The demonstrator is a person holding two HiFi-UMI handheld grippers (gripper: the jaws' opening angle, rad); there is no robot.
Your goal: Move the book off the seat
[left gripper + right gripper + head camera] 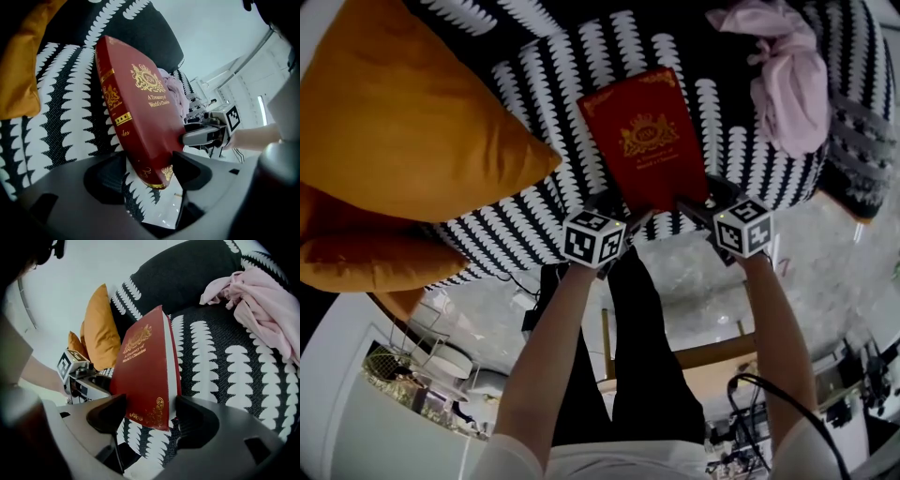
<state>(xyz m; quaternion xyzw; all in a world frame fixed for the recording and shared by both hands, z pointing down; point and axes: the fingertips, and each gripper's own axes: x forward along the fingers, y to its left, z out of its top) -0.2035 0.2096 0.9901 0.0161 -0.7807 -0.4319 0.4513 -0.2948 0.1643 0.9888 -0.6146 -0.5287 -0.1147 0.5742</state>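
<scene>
Red book (645, 139), 1 only, lies flat at centre of the head view on the black-and-white patterned seat (736, 141), near end right at the seat's front edge, so it is not off yet; both near corners are bracketed: left gripper (150, 164) straddles the lower-left corner, spine side, and right gripper (150, 406) straddles the lower-right corner, page-edge side; jaws of both are spread wide w/ the book corner between them, and seat pattern shows in the gap beside the book, so released, not clamped, as far as either gripper view shows; I read this as the grasp step, w/ the tools in place but no hold taken; next move prob. calls for closing both pairs of jaws on cover and pages together, evenly, then lifting level and drawing the book toward the lower edge of frame, clear of the seat front, w/o letting one corner slip; count, outward: 1 book, 2 grippers, 1 seat, 2 orange cushions, the big one (403, 112) at upper left and a smaller one (366, 248) below it at left, and 1 pink cloth (787, 75) bunched at upper right, well apart from the book.
</scene>
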